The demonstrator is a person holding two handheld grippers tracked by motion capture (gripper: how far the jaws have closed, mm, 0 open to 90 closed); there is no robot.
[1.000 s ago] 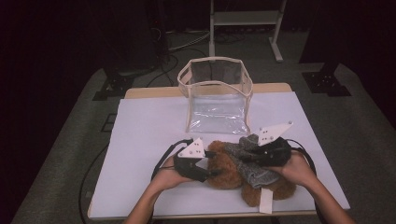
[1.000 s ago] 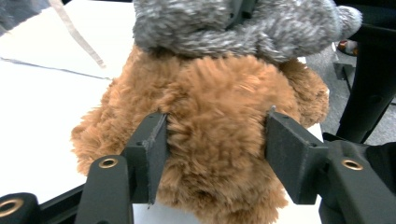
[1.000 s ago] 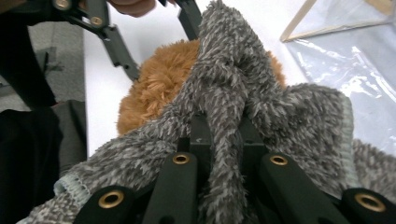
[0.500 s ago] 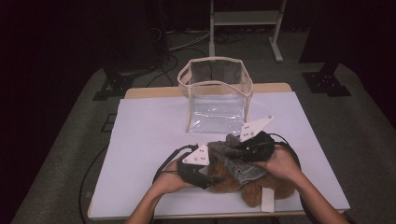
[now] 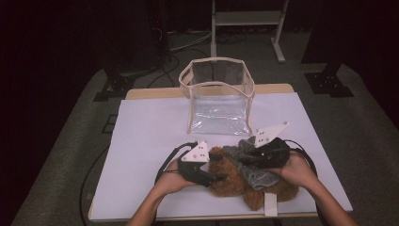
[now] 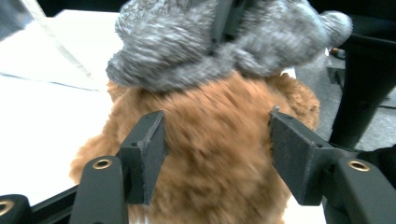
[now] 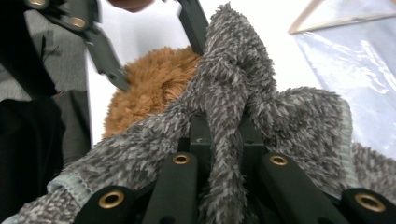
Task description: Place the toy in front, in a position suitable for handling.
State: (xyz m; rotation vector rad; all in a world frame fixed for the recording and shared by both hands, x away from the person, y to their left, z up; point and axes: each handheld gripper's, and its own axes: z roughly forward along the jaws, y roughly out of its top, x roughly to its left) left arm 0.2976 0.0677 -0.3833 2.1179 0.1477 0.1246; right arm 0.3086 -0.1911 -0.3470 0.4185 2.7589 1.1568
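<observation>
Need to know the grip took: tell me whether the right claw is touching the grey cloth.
Touching. In the right gripper view the right claw has its jaws shut on a pinched fold of the grey cloth, with fabric pressed against both.

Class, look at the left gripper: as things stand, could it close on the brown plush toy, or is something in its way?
Probably yes. The left gripper has its jaws open on either side of the brown plush toy, with nothing between. The grey cloth lies higher up, pinched by the right gripper.

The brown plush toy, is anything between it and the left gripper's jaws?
Nothing visible. The left gripper is open with the brown plush toy already between its jaws. The grey cloth, pinched by the right gripper, drapes over the toy's far side, beyond the jaws.
</observation>
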